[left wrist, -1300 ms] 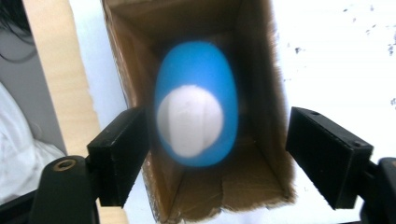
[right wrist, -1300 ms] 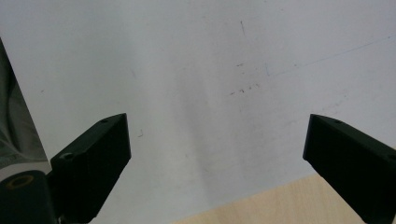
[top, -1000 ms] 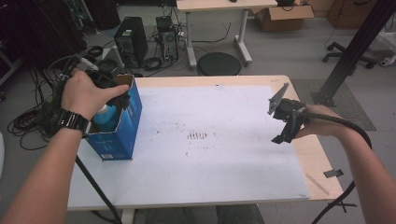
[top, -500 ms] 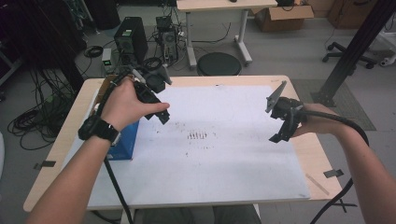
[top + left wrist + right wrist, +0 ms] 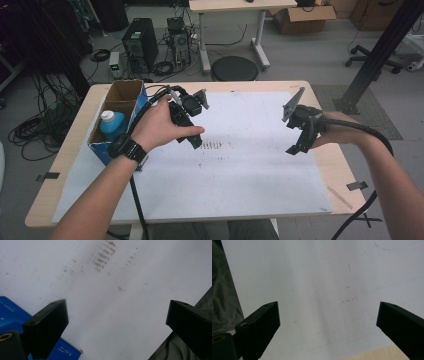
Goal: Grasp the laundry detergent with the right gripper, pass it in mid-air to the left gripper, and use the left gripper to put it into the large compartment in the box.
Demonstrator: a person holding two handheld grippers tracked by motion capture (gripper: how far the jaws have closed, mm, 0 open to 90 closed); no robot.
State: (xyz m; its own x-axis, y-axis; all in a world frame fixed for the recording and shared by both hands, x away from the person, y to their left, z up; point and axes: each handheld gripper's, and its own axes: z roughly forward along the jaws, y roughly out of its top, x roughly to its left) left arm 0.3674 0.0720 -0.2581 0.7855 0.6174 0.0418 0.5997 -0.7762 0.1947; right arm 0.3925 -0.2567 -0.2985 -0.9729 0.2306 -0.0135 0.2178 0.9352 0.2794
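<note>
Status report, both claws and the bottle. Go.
Left claw open, empty, jaws just opened, over white sheet. Right claw open, empty. Blue bottle upright in box. Nothing in the way.

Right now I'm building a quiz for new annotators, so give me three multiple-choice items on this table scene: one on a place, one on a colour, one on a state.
1. Where does the blue box stand?
A. at the table's left edge
B. at the table's right edge
C. on the floor

2. What colour is the cap of the bottle in the box?
A. red
B. white
C. black

3. How do the jaws of the left hand-held gripper stand?
A. shut on the bottle
B. shut on nothing
C. open, with nothing between them

Answers:
1. A: the high view shows the box at the left edge of the table.
2. B: a white cap tops the blue bottle there.
3. C: the left gripper view shows the jaws far apart over the white sheet; they have just been opening.
</note>
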